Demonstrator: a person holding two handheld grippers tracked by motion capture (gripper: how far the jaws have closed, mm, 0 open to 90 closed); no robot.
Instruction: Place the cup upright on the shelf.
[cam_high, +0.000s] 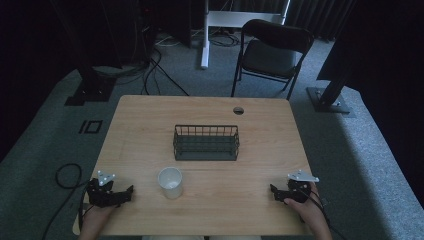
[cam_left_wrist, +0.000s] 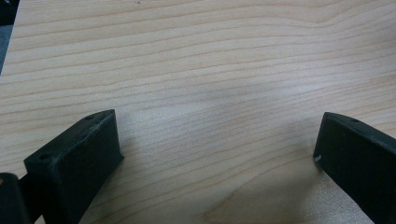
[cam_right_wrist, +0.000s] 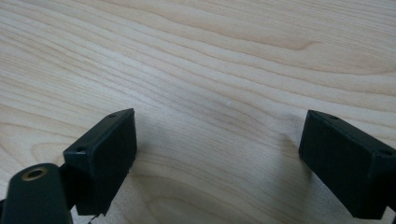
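Note:
A white paper cup (cam_high: 170, 182) stands upright on the wooden table (cam_high: 140, 120), a little in front of a dark wire basket (cam_high: 205, 142) at the table's middle. My left gripper (cam_high: 131, 190) rests near the front left corner, left of the cup, held by a hand. My right gripper (cam_high: 272, 190) rests near the front right corner, also in a hand. In the left gripper view the left gripper (cam_left_wrist: 217, 135) has its jaws wide apart over bare wood. The right gripper (cam_right_wrist: 219, 135) in its own view is likewise open with nothing between its jaws.
A black folding chair (cam_high: 272, 50) stands beyond the table's far edge. A round cable hole (cam_high: 238, 110) sits near the far edge. Cables (cam_high: 67, 175) lie on the grey carpet at the left. Dark stand bases (cam_high: 330, 97) flank the table.

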